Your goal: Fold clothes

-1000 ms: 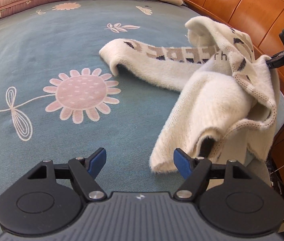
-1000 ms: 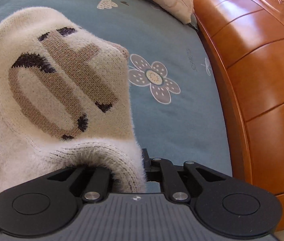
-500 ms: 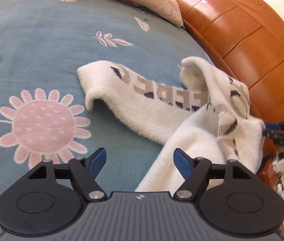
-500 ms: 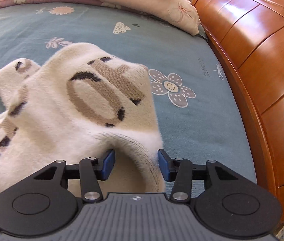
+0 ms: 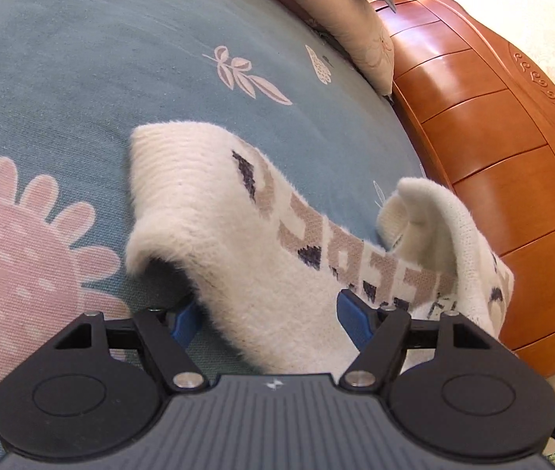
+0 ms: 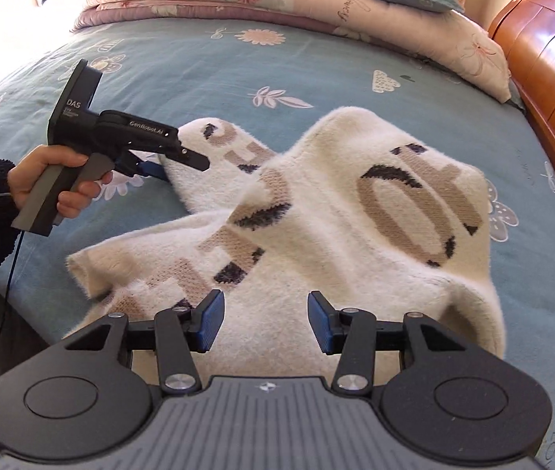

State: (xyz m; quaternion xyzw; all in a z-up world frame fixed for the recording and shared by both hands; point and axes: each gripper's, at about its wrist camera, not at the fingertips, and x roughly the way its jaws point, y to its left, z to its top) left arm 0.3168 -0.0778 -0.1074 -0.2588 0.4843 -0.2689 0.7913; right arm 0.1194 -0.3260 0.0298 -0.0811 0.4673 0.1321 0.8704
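The left gripper [image 5: 265,319] jaws are spread wide, and a sleeve of the fluffy cream knitted sweater with beige and dark letters [image 6: 316,219] is seen between them; the pads are not pressed on it. The right gripper [image 6: 264,323] jaws have just been opening and are now approx. half open, w/ nothing held, above the sweater body. The sweater is laid crumpled on the blue flower-printed bed sheet [image 6: 199,62], near the orange wooden bed frame [image 5: 492,149]. The left hand [image 6: 54,180] is seen on the gripper handle.
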